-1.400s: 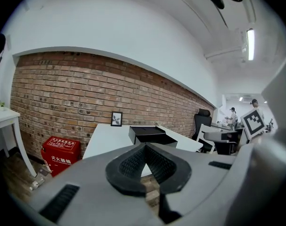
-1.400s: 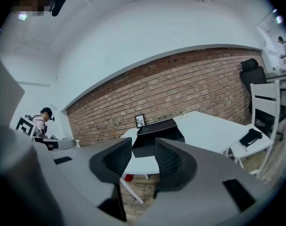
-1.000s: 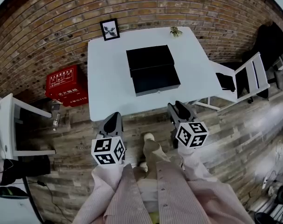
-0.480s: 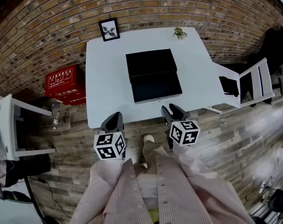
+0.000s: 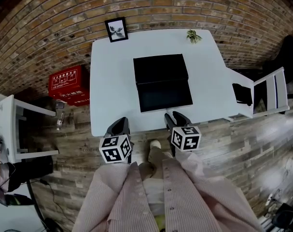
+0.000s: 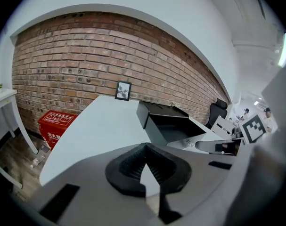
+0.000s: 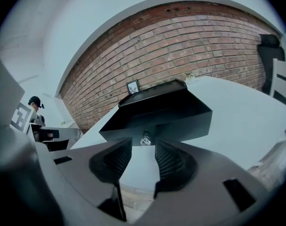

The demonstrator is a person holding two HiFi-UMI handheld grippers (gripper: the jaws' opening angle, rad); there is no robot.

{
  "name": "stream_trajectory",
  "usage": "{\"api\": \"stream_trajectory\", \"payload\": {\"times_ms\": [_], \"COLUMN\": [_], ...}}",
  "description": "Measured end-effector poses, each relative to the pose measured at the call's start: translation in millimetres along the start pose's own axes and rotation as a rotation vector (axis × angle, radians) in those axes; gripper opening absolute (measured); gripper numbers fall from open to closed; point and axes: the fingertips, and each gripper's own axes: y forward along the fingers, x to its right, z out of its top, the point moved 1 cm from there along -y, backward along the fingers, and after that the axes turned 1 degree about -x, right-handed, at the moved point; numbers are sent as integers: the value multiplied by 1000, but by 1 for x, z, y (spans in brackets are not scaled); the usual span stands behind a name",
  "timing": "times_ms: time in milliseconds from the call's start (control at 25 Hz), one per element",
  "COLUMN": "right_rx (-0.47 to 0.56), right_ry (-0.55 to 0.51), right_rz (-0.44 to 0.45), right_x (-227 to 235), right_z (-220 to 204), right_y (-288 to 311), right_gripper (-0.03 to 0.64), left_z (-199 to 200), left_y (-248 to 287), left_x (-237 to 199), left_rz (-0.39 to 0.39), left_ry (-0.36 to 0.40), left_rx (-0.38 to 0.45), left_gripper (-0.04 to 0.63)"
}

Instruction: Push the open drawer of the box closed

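Both grippers have come closer to the white table's front edge. The right gripper, jaws apart, faces the open drawer of the black box mid-table, while the left gripper has its jaws together. A brick wall backs the table, with a red crate on the plank floor.

Bare table between right gripper and drawer
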Motion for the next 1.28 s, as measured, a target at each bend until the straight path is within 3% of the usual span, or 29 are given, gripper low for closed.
{"api": "stream_trajectory", "payload": {"times_ms": [720, 880, 1280], "right_rx": [-99, -98, -83], "right_ry": [32, 30, 36], "right_rz": [-63, -105, -145], "right_x": [3, 4, 3], "right_z": [-9, -9, -7], "right_y": [27, 28, 26], "right_gripper": [133, 74, 72], "left_z": [-1, 0, 4], "left_y": [14, 15, 20], "left_x": [-6, -9, -15], "left_rz": [-27, -44, -82], "left_ry": [4, 14, 28], "left_rx": [-61, -71, -84], "left_gripper": [-5, -5, -5]}}
